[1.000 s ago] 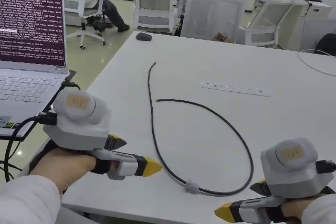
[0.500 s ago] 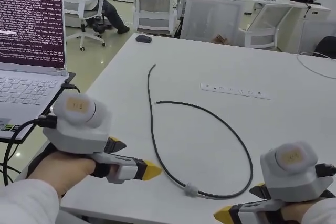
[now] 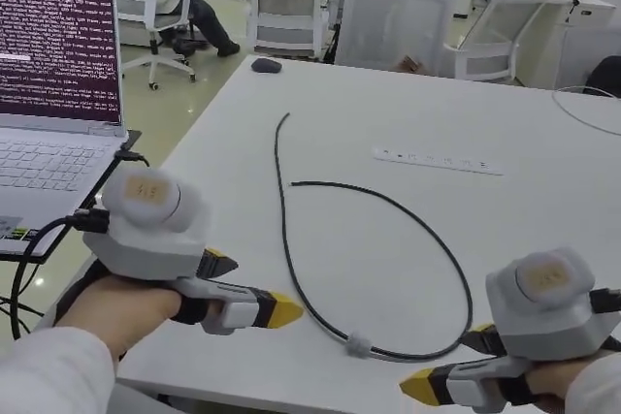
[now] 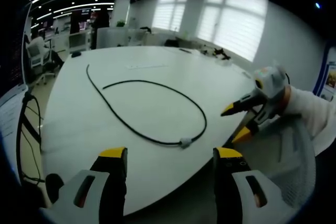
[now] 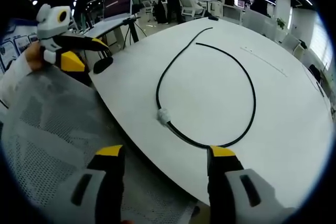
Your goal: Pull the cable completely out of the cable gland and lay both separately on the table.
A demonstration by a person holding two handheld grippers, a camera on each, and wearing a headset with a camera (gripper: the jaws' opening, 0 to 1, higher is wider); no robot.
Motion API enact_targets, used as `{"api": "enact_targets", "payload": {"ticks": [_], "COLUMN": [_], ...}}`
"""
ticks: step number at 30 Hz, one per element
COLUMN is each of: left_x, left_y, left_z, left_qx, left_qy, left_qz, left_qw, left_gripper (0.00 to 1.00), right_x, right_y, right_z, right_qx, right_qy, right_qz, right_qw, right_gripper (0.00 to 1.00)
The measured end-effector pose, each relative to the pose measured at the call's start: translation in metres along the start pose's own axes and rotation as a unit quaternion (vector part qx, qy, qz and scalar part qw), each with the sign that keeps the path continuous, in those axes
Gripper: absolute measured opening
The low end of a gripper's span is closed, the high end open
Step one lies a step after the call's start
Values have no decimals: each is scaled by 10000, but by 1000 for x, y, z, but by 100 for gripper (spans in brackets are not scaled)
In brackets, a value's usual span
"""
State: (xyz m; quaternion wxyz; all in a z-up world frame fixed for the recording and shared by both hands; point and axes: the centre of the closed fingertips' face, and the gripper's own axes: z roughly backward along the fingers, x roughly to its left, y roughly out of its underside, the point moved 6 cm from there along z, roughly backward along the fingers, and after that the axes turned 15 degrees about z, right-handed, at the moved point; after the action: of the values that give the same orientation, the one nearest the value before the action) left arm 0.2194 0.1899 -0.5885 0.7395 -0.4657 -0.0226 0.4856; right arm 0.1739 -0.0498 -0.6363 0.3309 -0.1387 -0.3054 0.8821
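Nearest in the head view, the left gripper (image 3: pixel 254 288) sits at 7 o'clock and the right gripper (image 3: pixel 448 364) at 5 o'clock. Both are off the near edge of the white table (image 3: pixel 388 94), their tips turned toward each other. Each one's own view shows its yellow-tipped jaws standing apart with nothing between them.

The cable gland (image 3: pixel 358 344), a small pale fitting, lies on the table close to the near edge at 6 o'clock, between the two grippers and touching neither. The black cable (image 3: pixel 432 235) is still threaded through it. The gland's long axis follows the cable, roughly from 10 to 4 o'clock.

From the gland, one run goes toward 11 o'clock and ends far up the table. The other run swings out toward 3 o'clock, loops round, and stops with its free end near the middle.

The left gripper view has the gland just ahead of the jaws and the right gripper at 3 o'clock, its jaws apart. The right gripper view has the gland at centre, the left gripper at 10 o'clock, and white mesh fabric (image 5: pixel 47 145) below the table edge.

Farther off in the head view are a flat white strip (image 3: pixel 437 161) at 1 o'clock, an open laptop (image 3: pixel 49 94) at 10 o'clock, a dark mouse (image 3: pixel 265 66) and office chairs (image 3: pixel 286 7) at 12 o'clock.
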Motion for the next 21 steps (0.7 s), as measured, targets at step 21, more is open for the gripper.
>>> {"api": "enact_targets", "payload": {"ticks": [21], "left_x": [2], "left_y": [1], "left_z": [2], "left_qx": [-21], "left_qy": [-57], "left_qz": [83], "left_qw": [9999], "left_gripper": [67], "right_x": [-28], "right_y": [-29], "right_z": [-27], "right_qx": [-468], "right_qy": [-412], "right_qz": [956], "right_qw": [9935], "right_gripper": [45]}}
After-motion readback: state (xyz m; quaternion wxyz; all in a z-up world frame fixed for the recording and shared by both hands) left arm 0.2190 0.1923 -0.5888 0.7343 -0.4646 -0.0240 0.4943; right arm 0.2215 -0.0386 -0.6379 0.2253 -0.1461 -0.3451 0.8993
